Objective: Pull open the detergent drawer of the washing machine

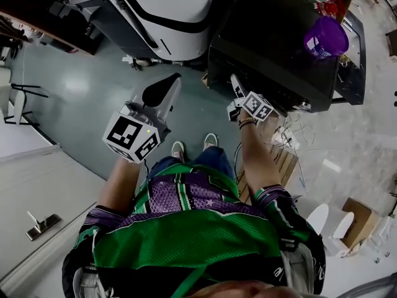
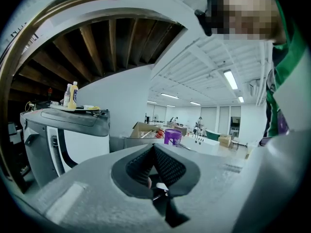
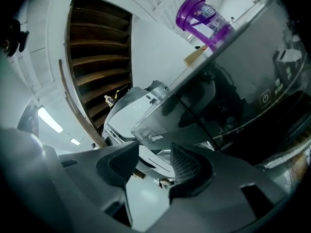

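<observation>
The dark washing machine [image 1: 273, 54] stands at the upper right of the head view, with a purple detergent cup [image 1: 325, 37] on its top. In the right gripper view its glossy top corner panel with the detergent drawer front [image 3: 155, 127] fills the space just beyond the jaws. My right gripper [image 3: 154, 154] is open and holds nothing; in the head view it [image 1: 234, 81] hovers at the machine's front left corner. My left gripper [image 1: 173, 79] hangs over the floor to the left, away from the machine. Its pads [image 2: 167, 166] meet with nothing between them.
A white machine [image 1: 164, 8] stands to the left of the dark one, with bottles on its top [image 2: 72, 95]. Loose cables [image 1: 291, 135] and cardboard boxes [image 1: 360, 222] lie on the floor at the right. My feet [image 1: 195, 146] are below the grippers.
</observation>
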`<state>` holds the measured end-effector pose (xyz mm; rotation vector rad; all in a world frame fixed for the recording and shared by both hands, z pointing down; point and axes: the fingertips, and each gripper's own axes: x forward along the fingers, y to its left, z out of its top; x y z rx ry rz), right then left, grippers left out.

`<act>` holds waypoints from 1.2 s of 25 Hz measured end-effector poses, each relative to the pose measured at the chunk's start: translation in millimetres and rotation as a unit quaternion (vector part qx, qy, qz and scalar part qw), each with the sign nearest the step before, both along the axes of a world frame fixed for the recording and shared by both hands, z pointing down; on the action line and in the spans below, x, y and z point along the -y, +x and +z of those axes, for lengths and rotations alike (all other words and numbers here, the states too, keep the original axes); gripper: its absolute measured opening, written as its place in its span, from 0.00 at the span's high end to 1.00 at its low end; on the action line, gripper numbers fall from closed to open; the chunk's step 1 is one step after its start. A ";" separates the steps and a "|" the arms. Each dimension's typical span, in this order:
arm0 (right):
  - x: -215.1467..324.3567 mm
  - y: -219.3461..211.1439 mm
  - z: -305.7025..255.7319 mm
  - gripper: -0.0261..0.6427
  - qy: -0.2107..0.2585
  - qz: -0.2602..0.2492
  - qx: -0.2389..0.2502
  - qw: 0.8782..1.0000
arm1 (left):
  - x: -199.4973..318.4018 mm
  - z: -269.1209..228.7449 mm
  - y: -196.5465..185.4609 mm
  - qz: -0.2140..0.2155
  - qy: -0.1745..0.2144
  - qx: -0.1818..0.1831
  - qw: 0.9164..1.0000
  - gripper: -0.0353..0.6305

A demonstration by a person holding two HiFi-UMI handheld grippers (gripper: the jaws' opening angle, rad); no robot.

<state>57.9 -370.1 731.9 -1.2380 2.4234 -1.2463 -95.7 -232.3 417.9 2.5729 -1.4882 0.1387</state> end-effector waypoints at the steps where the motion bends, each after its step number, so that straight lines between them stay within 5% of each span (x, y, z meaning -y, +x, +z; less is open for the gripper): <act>1: 3.4 2.5 9.2 0.68 -0.007 0.002 0.000 1.000 | 1.1 1.9 1.6 -0.001 -0.002 0.003 1.000 0.92; 11: 30.4 -0.2 48.1 0.64 -0.034 0.005 0.102 0.994 | 8.0 22.4 5.2 -0.018 -0.033 0.024 0.999 0.92; 20: 50.1 -9.8 38.4 0.63 -0.006 -0.019 0.171 0.985 | 12.5 35.9 1.7 -0.031 -0.053 0.035 0.997 0.92; 30: 47.9 -10.8 38.7 0.64 0.012 -0.035 0.174 0.984 | 10.5 45.4 -0.4 -0.033 -0.066 0.042 0.996 0.92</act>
